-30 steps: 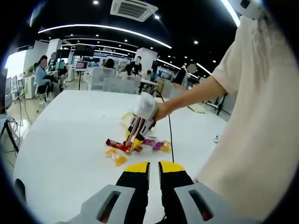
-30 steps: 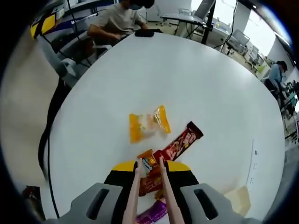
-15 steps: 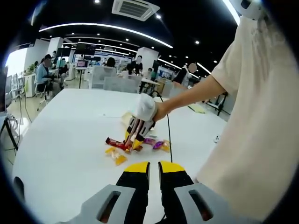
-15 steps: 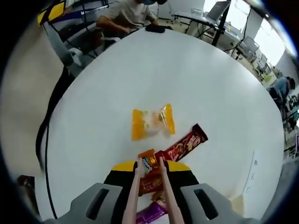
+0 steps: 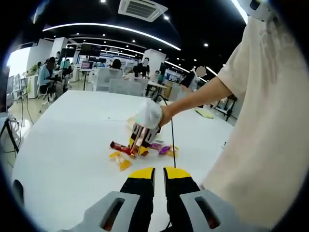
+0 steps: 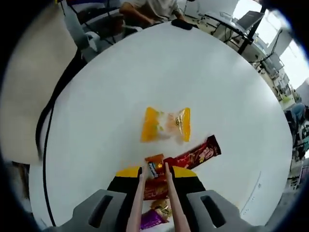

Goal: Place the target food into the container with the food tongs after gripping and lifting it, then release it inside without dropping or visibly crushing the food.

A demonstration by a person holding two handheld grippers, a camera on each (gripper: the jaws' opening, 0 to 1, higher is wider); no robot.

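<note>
In the right gripper view my right gripper (image 6: 154,186) is shut on a pair of rose-coloured food tongs (image 6: 170,203). Their tips close around a small orange snack packet (image 6: 154,164) on the white table (image 6: 111,82). A red snack bar (image 6: 195,154) lies just right of the tips. A yellow clear packet (image 6: 166,124) lies beyond them. Under the jaws lie an orange-red packet (image 6: 154,191) and a purple one (image 6: 153,220). In the left gripper view my left gripper (image 5: 159,172) hangs shut and empty above the table, short of the snack pile (image 5: 126,151). There a gloved hand holds the right gripper (image 5: 143,134).
A black cable (image 6: 48,125) runs along the table's left side. A person (image 6: 152,7) sits at the far edge beside a black object (image 6: 181,23). Something pale yellow (image 5: 130,121) lies partly hidden behind the glove. The person's sleeve and body (image 5: 260,121) take up the right of the left gripper view.
The right gripper view has shifted and turned a little over the table, with the tongs still at the small orange packet. The left gripper has hardly moved.
</note>
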